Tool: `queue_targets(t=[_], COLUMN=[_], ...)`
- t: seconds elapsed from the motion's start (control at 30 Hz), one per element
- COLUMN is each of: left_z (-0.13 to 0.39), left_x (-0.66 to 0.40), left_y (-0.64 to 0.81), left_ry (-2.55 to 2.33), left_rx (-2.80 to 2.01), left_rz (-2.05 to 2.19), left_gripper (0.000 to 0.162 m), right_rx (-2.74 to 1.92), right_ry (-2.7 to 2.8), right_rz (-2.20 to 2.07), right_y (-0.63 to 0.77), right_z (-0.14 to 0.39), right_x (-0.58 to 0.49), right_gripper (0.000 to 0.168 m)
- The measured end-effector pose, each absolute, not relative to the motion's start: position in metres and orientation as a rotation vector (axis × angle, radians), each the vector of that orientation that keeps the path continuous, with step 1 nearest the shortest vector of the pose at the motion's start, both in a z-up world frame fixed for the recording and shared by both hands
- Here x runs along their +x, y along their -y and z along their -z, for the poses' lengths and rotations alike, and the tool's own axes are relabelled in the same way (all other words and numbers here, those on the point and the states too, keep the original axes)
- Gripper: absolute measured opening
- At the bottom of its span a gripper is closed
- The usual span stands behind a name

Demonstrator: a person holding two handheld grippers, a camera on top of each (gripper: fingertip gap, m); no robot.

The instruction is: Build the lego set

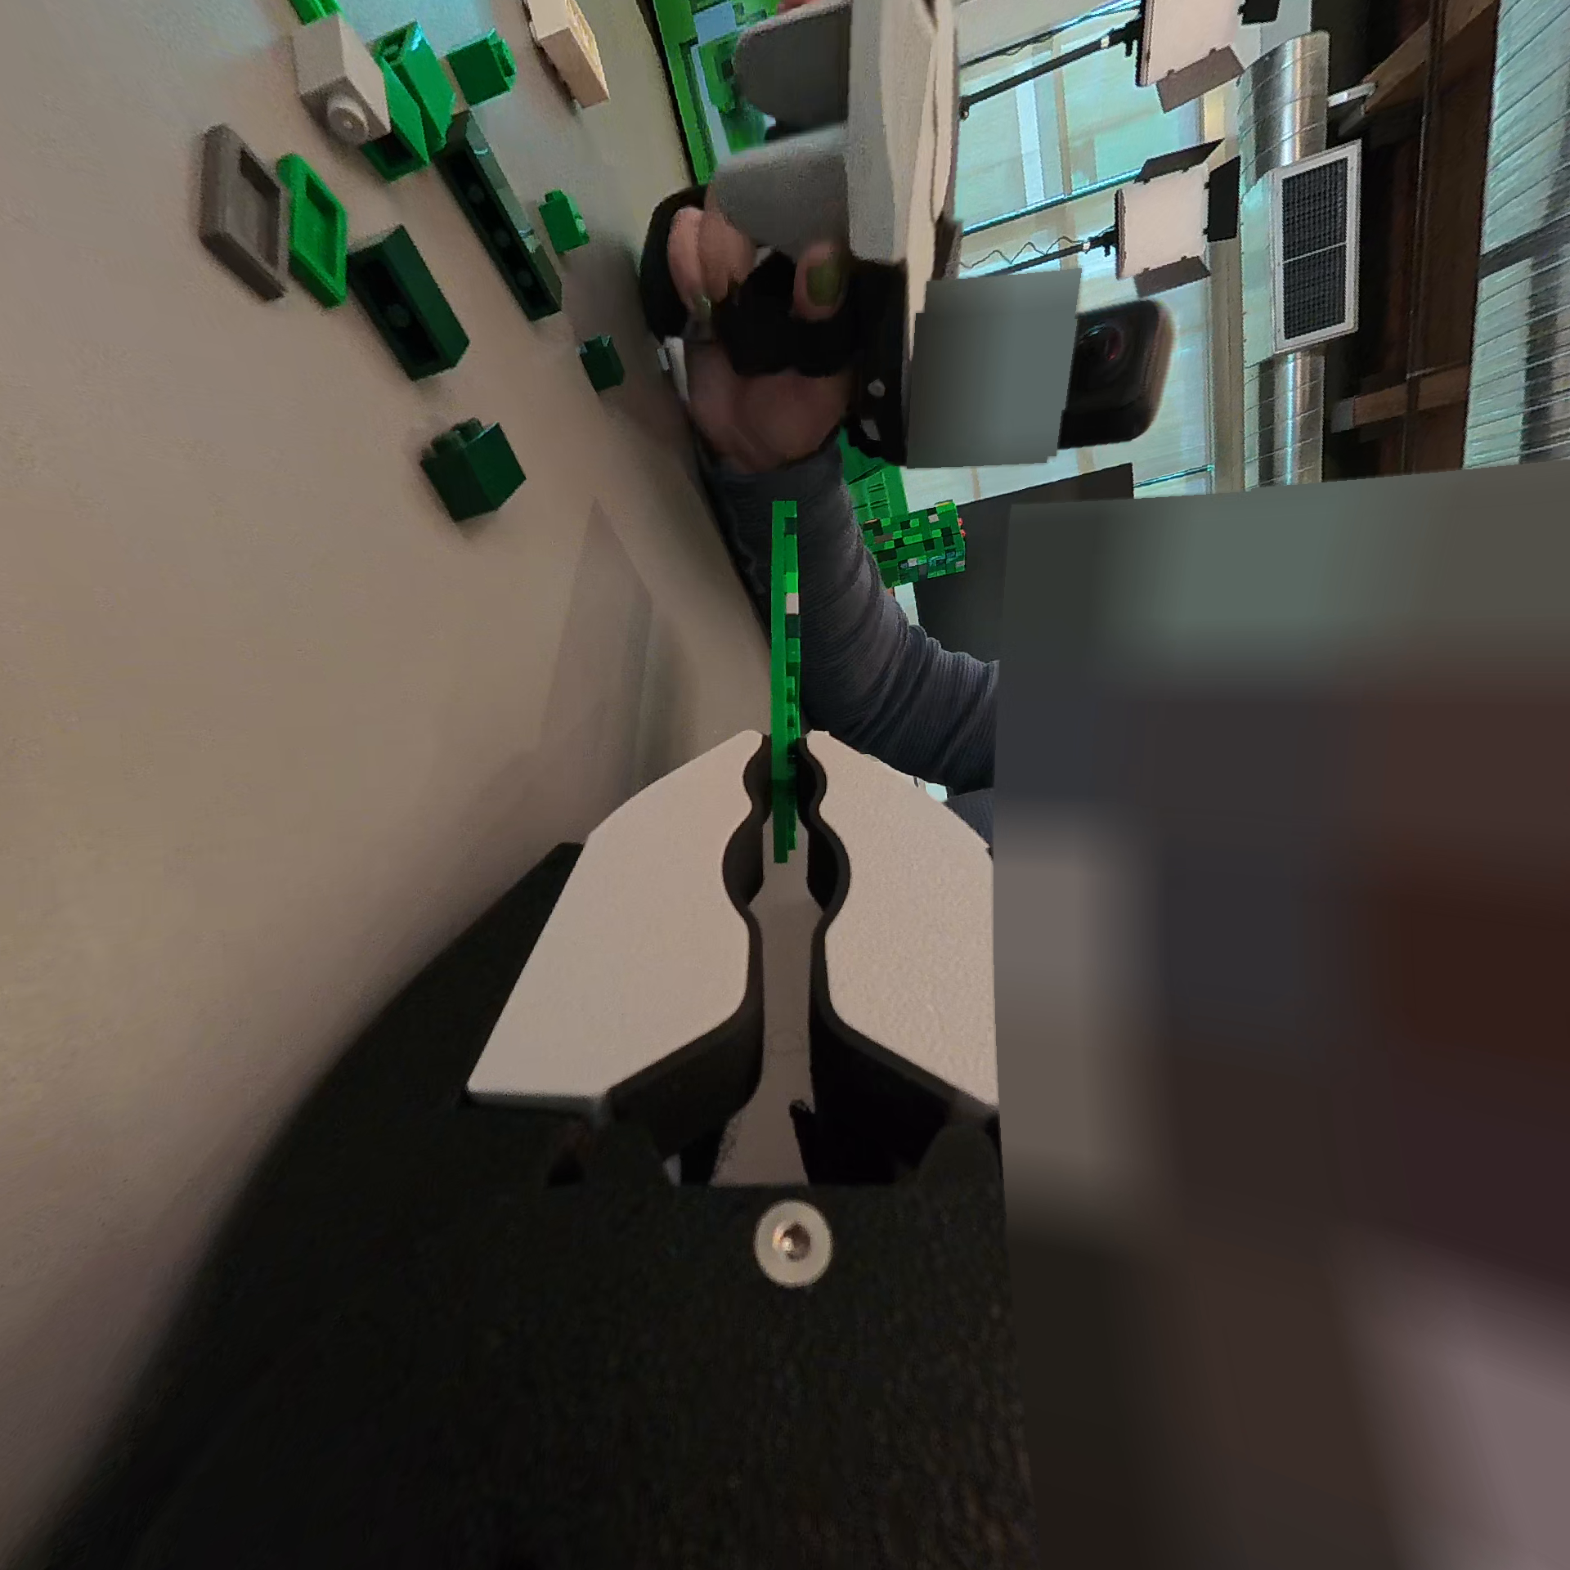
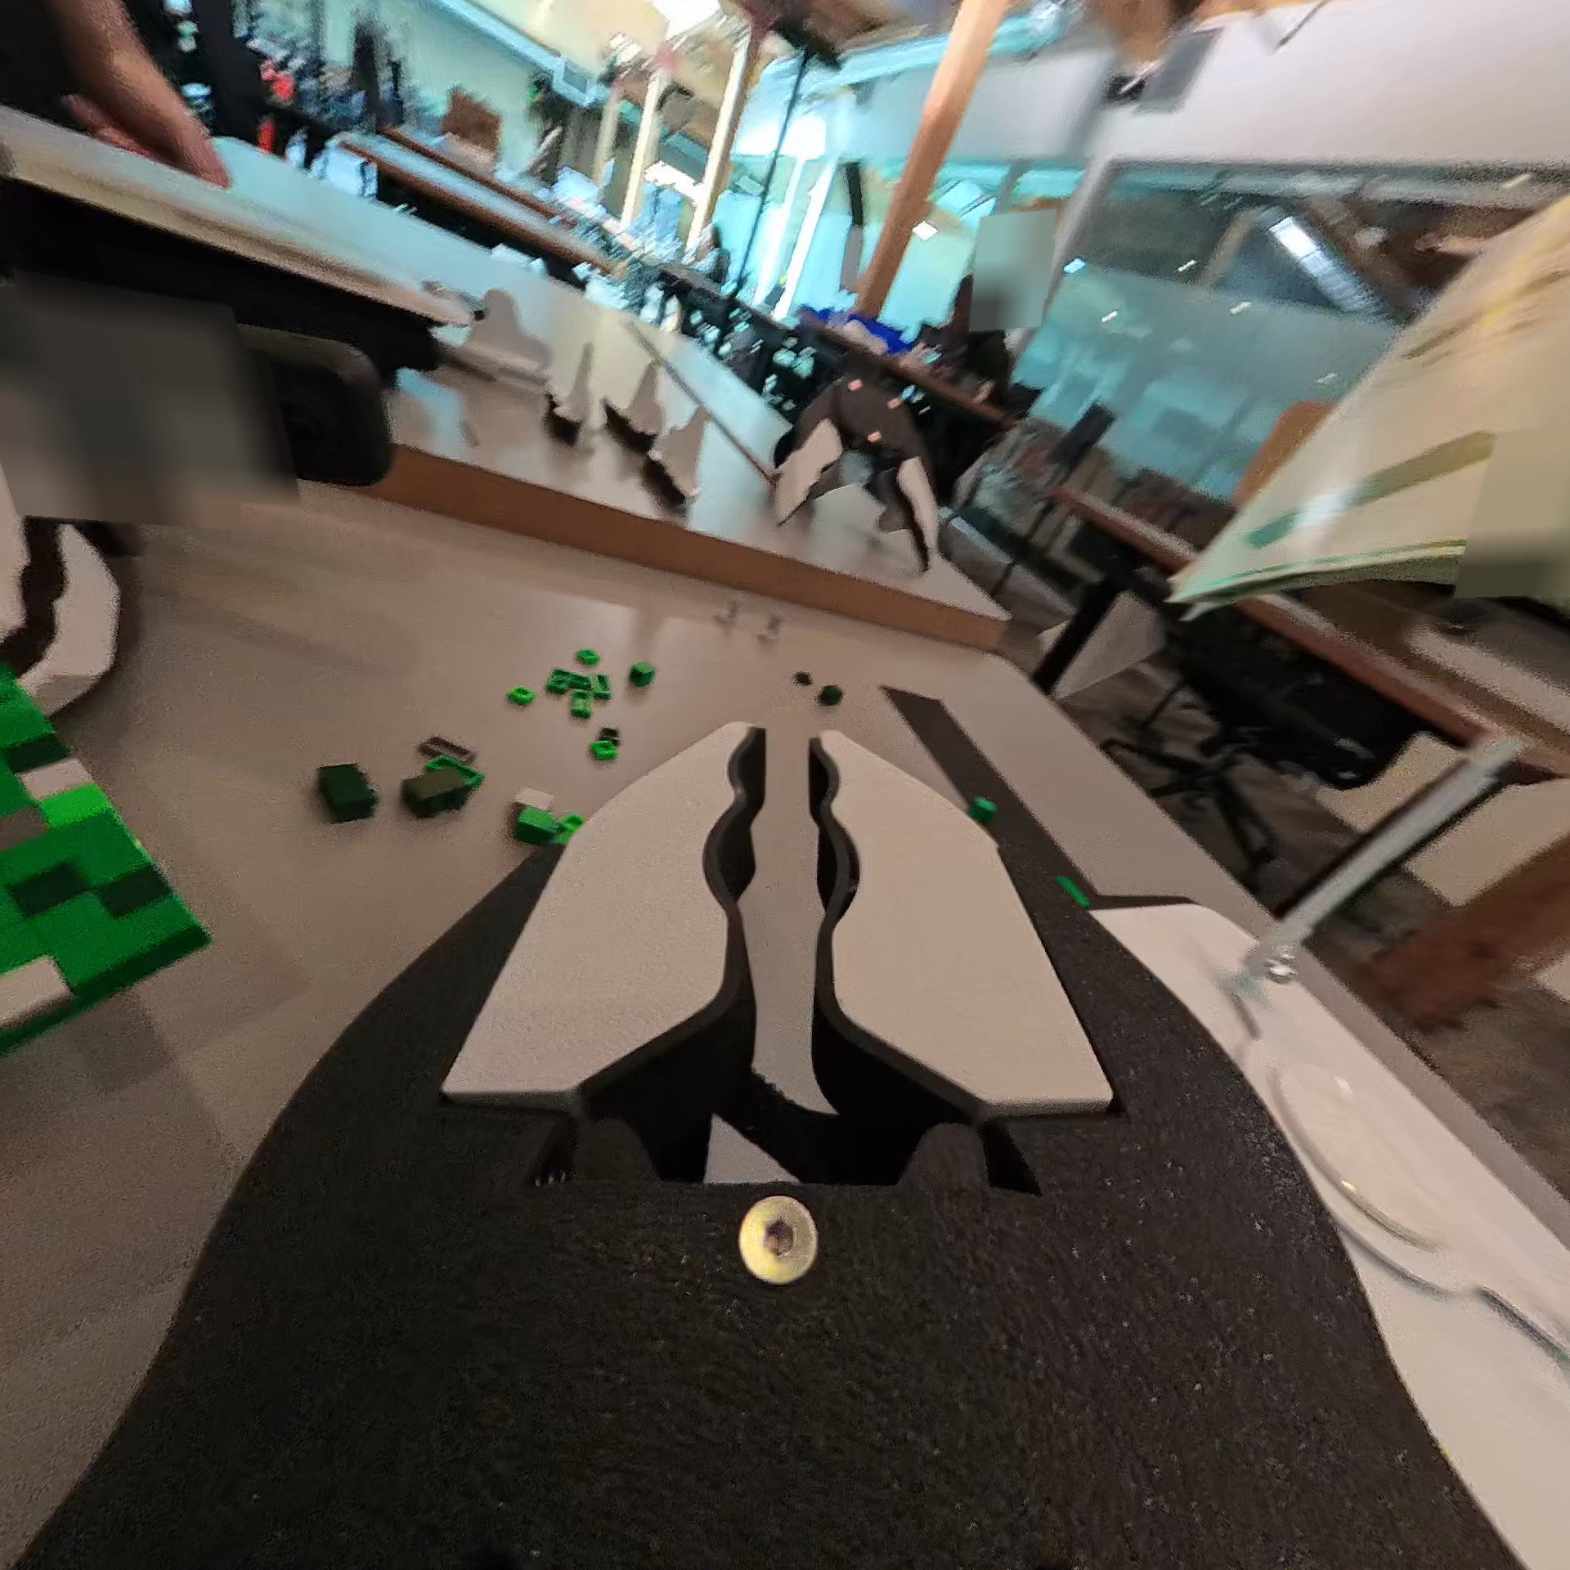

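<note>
My left gripper (image 1: pixel 786 748) is shut on a flat green lego plate assembly (image 1: pixel 783 612), seen edge-on and held above the table. The same assembly, a patchwork of light green, dark green and white tiles, shows at the left edge of the right wrist view (image 2: pixel 76 900). My right gripper (image 2: pixel 786 739) holds nothing; its jaws stand nearly shut with a narrow gap, over the table beyond the loose bricks (image 2: pixel 433 790). It also shows at the top of the left wrist view (image 1: pixel 790 136), in a person's hand.
Loose green, dark green and grey bricks (image 1: pixel 399 297) lie scattered on the pale table (image 1: pixel 212 680). An instruction booklet (image 2: pixel 1359 476) is propped at the right. A clear glass dish (image 2: pixel 1359 1147) stands near the right edge. More tables stand behind. The gap from one gripper's tips to the other's is roughly 15 cm.
</note>
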State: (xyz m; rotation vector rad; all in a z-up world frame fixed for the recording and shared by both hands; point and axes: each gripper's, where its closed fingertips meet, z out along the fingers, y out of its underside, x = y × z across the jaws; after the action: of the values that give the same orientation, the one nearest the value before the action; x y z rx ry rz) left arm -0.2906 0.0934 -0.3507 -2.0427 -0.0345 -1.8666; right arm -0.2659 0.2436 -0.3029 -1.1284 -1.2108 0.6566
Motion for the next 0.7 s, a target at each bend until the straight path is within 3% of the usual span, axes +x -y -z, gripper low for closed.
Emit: queue_targets(t=[0.1,0.23,0.7], left_z=[0.351,0.351,0.351], left_x=[-0.291,-0.29,-0.29], left_y=[-0.094,-0.093,-0.092], left_ry=[0.035,0.026,0.02], left_rx=[-2.045,-2.046,-2.046], left_rz=[1.856,1.858,1.863], left_gripper=[0.004,0.004,0.004], right_rx=[-1.246,-1.565,-1.752], right_ry=[1.378,1.721,2.034], right_rz=[-0.861,-1.036,-0.567], right_y=[-0.227,-0.213,-0.227], right_z=[0.307,0.335,0.392], right_x=[-0.298,-0.352,-0.387], right_gripper=[0.01,0.024,0.021])
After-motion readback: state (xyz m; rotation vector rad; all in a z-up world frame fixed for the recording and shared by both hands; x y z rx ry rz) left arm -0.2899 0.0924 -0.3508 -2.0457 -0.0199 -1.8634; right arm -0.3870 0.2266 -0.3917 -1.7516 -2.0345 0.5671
